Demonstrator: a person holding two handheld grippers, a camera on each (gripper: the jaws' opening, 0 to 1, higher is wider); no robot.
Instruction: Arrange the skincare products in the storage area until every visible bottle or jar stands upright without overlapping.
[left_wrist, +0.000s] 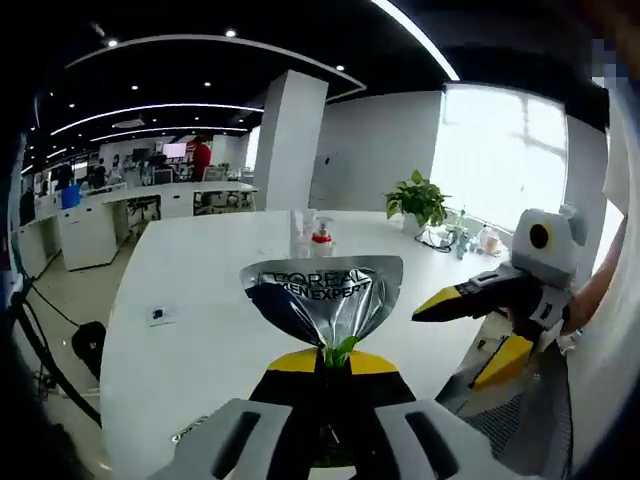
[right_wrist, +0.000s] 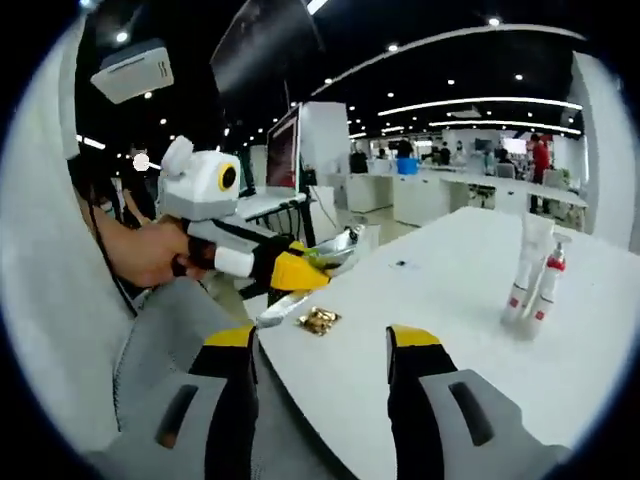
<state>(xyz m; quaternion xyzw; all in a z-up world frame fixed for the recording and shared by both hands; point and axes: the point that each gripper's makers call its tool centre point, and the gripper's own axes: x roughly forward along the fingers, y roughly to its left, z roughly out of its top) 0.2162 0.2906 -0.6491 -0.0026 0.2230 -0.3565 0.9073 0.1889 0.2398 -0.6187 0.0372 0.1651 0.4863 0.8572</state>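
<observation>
Two hand-held grippers work above a white bench in an open office. In the left gripper view, the left hand-held gripper has its jaws pressed together on the green neck of a silver tube, held up with its flat crimped end toward the ceiling; dark lettering on the tube reads "L'OREAL MEN EXPERT". What the tube contains cannot be told. The tube is lifted clear of the bench, near its closer edge. Farther back on the bench stand a pump bottle with a red collar and a pale tube just beside it, both upright. A potted plant sits near the window. The right hand-held gripper reaches in from the right of this view, its yellow-tipped jaws looking nearly together.

In the right gripper view, the right hand-held gripper has its jaws spread apart and holds nothing. Beyond them, a hand grips the left hand-held gripper, with the silver tube at its tip. A small gold wrapper lies on the bench near its edge. The pale tube and pump bottle stand upright side by side, well apart from the wrapper.
</observation>
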